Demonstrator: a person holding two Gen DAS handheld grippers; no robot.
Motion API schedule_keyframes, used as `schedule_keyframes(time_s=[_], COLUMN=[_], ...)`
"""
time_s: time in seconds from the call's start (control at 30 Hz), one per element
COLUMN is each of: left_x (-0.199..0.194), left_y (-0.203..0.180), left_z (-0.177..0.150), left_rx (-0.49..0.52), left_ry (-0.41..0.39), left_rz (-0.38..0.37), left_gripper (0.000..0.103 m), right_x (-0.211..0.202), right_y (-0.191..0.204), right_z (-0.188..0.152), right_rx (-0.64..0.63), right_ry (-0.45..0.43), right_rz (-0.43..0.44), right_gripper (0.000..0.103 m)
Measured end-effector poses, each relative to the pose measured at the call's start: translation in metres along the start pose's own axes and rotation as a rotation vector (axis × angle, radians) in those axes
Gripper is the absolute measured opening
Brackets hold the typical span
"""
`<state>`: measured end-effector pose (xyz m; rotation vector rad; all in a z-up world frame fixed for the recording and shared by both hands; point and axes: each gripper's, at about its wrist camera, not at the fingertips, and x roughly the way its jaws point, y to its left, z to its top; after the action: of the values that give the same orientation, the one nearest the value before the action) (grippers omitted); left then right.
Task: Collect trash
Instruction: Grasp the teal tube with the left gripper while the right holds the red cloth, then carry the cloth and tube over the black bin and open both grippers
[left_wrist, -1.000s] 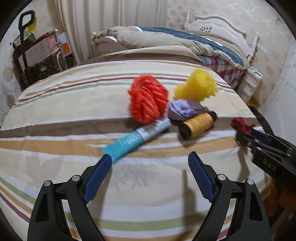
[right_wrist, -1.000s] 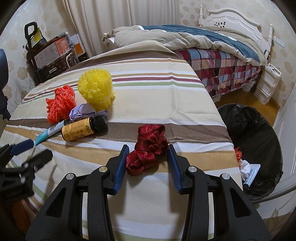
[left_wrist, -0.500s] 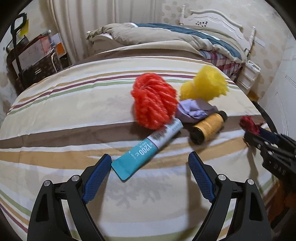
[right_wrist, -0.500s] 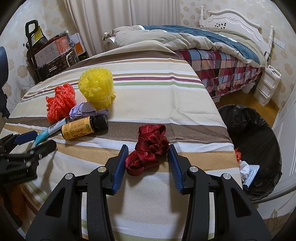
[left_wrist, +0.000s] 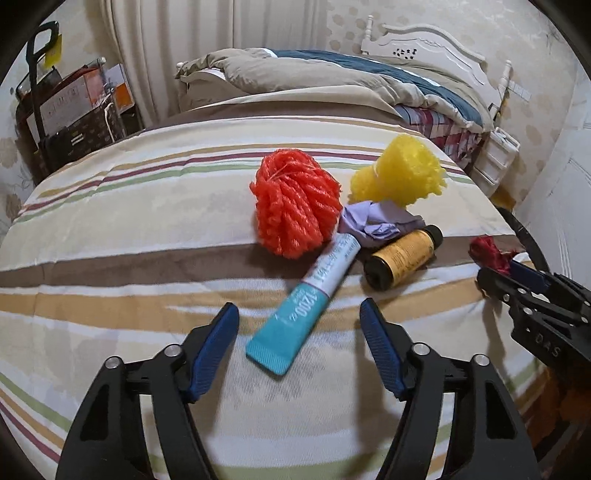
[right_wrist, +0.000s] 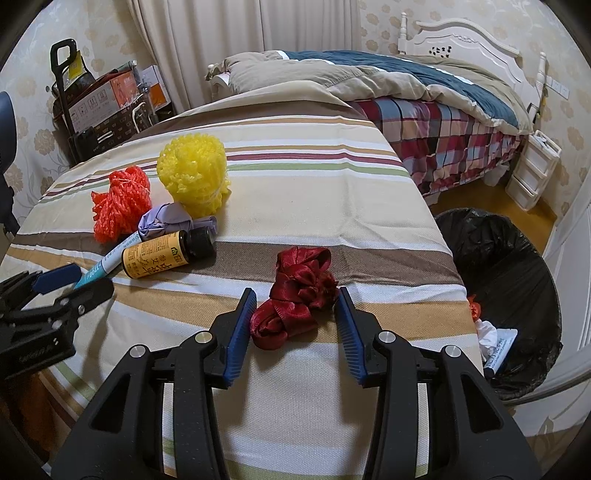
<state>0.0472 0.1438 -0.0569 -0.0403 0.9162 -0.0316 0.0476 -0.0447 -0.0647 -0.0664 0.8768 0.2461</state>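
The teal tube (left_wrist: 308, 302) is framed by the left gripper (left_wrist: 299, 325), whose jaws have just been closing; its flat end lies between the pads, untouched. The crumpled red ribbon (right_wrist: 297, 297) is flanked narrowly by the right gripper (right_wrist: 297, 314) on the striped cloth (right_wrist: 325, 199), contact unclear.

Beige wallpaper (right_wrist: 376, 22) with a pale floral pattern covered the room, and cream curtains (right_wrist: 207, 40) hung closed at the back. A white carved headboard (right_wrist: 465, 40) stood behind a bed (right_wrist: 436, 122) with a tan and blue quilt over a checked red skirt. A small white drawer unit (right_wrist: 532, 173) sat by it on the yellow-brown floor (right_wrist: 461, 201). Boxes filled a black trolley (right_wrist: 96, 107) at the left wall. A white door (right_wrist: 576, 236) showed at the right edge.
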Motion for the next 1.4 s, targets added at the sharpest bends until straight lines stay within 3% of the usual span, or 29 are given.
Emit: schedule_keyframes(time_s=[0.1, 0.17, 0.33, 0.67, 1.03, 1.4], left_x=[-0.001, -0.003, -0.006, -0.016, -0.042, -0.053], left_y=[-0.005, -0.008, -0.010, -0.013, -0.020, -0.050], left_z=[-0.002, -0.004, -0.008, -0.019, -0.024, -0.011], left_rx=[0.036, 0.054, 0.072, 0.032, -0.027, 0.002], left_ry=[-0.008, -0.015, -0.021, -0.034, -0.128, -0.196], left_rz=[0.012, 0.017, 0.019, -0.008, -0.004, -0.031], left_gripper=[0.050, 0.037, 0.023, 0.021, 0.020, 0.020], right_x=[0.000, 0.000, -0.001, -0.005, -0.023, -0.061], right_y=[0.000, 0.000, 0.000, 0.000, -0.005, -0.041], right_z=[0.000, 0.000, 0.000, -0.003, -0.013, -0.008], right_rx=[0.001, -0.001, -0.006, -0.019, -0.013, 0.057], right_ry=[0.000, 0.000, 0.001, 0.002, -0.030, -0.132], right_rz=[0.001, -0.001, -0.003, -0.009, -0.012, -0.045], right_gripper=[0.043, 0.043, 0.043, 0.036, 0.032, 0.032])
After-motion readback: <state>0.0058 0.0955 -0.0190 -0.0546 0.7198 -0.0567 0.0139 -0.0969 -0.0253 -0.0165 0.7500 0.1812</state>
